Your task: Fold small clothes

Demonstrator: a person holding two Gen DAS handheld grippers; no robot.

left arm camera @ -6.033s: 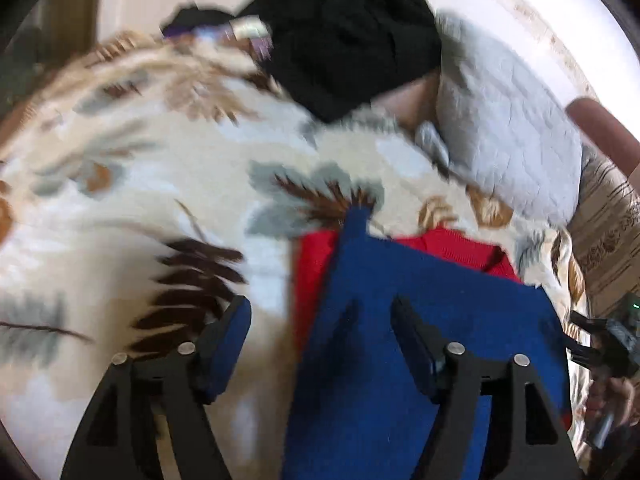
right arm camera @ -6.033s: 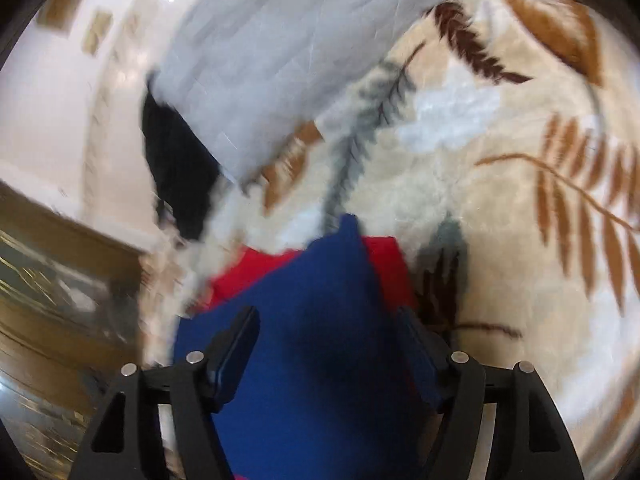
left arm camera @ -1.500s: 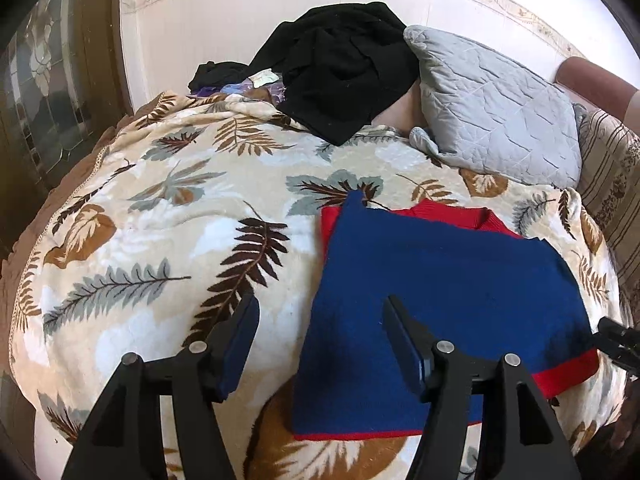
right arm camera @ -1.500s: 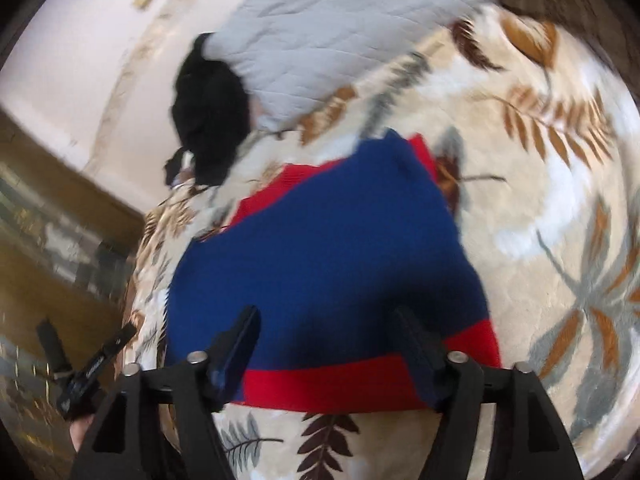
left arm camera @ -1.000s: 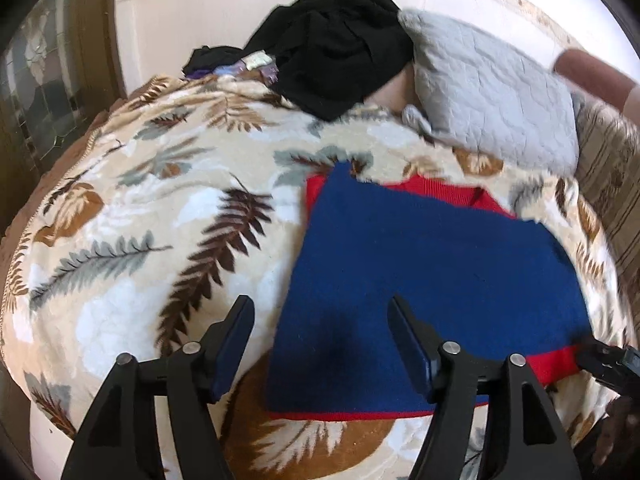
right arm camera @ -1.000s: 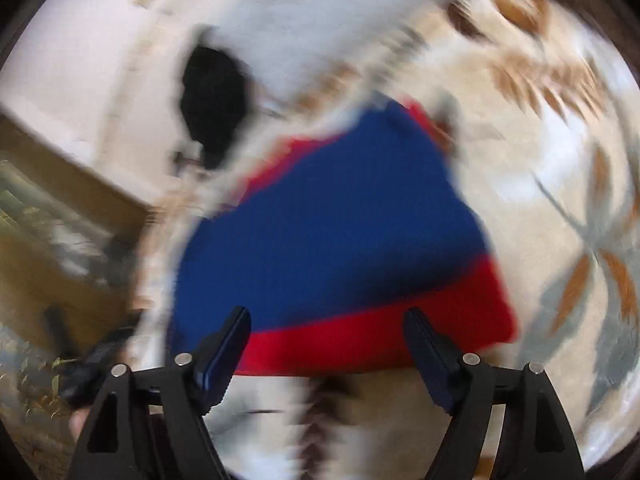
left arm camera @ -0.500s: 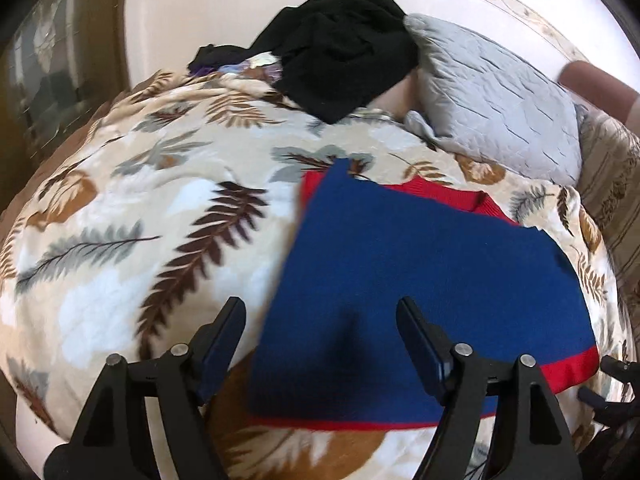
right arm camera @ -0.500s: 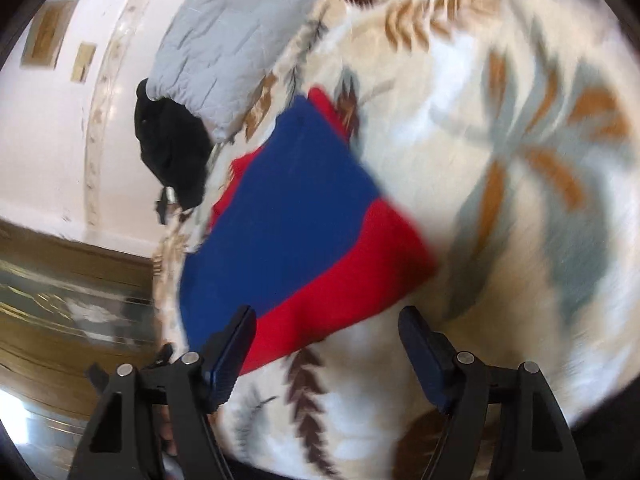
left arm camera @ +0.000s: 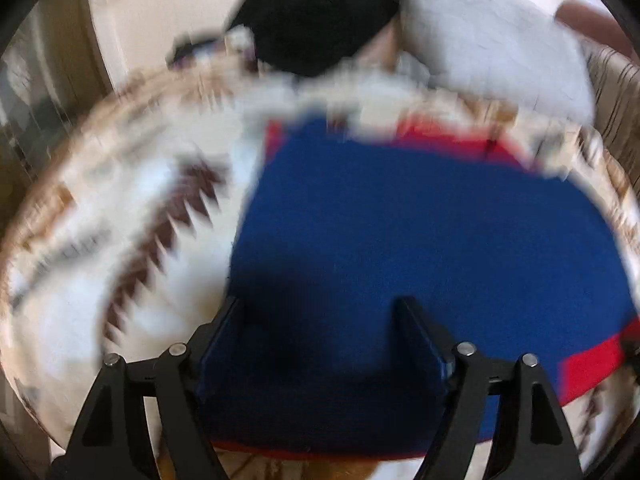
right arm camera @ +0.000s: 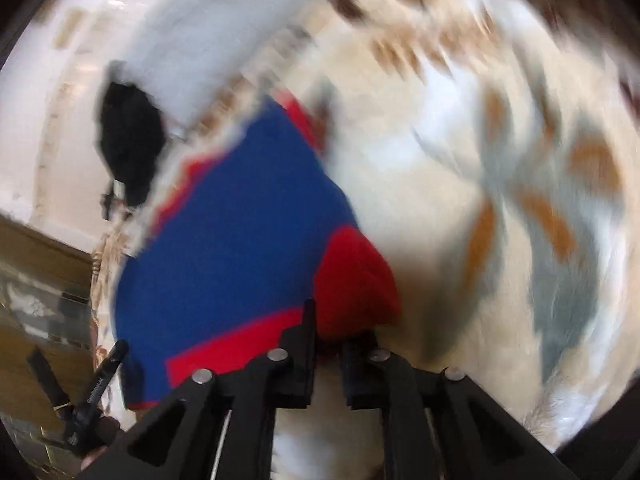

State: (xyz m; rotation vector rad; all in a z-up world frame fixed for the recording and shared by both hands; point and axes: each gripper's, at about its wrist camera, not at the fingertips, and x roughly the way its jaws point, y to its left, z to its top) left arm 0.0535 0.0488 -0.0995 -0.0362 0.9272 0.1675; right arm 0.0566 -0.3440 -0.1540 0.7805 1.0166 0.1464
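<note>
A blue garment with red trim [left arm camera: 420,232] lies flat on a leaf-patterned blanket [left arm camera: 120,208]. Both views are blurred by motion. My left gripper [left arm camera: 320,332] is open and hovers low over the garment's near left part, its fingers [left arm camera: 224,336] spread over the blue cloth. In the right wrist view the same garment [right arm camera: 240,240] lies to the left, and my right gripper [right arm camera: 328,336] has its jaws nearly together on the garment's red corner [right arm camera: 356,280]. The left gripper [right arm camera: 88,392] shows at the lower left there.
A black clothes pile [left arm camera: 316,12] and a grey quilted pillow [left arm camera: 488,40] lie at the far side of the blanket. A white wall [left arm camera: 160,8] is behind. The blanket [right arm camera: 520,160] spreads to the right of the garment in the right wrist view.
My right gripper has dropped to the garment's red corner and closed on it. My left gripper has moved forward and lower over the blue cloth, still open.
</note>
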